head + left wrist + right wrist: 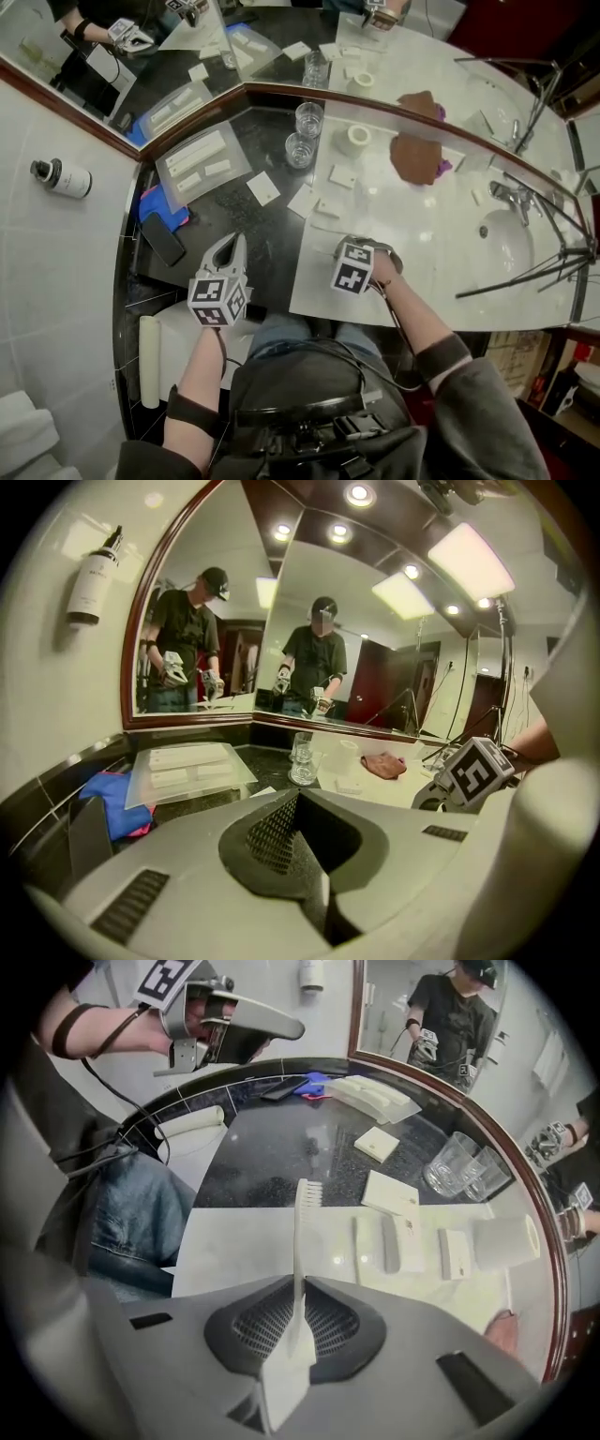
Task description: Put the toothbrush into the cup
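The white counter [422,272] lies beneath the right gripper [300,1283], which points steeply down at it. The left gripper [298,801] is held beside it, jaws pressed together with nothing between them. Two glass cups [308,119] stand side by side well beyond the left gripper's tips. The right gripper's jaws are narrowly apart, clamped on the handle of the white toothbrush [302,1241]; its bristle head juts past the tips.

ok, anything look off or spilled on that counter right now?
Nothing spilled or broken. Only untidy bits: a brown cloth lies crumpled on the counter near the sink, and a blue cloth is bunched against the clear tray.
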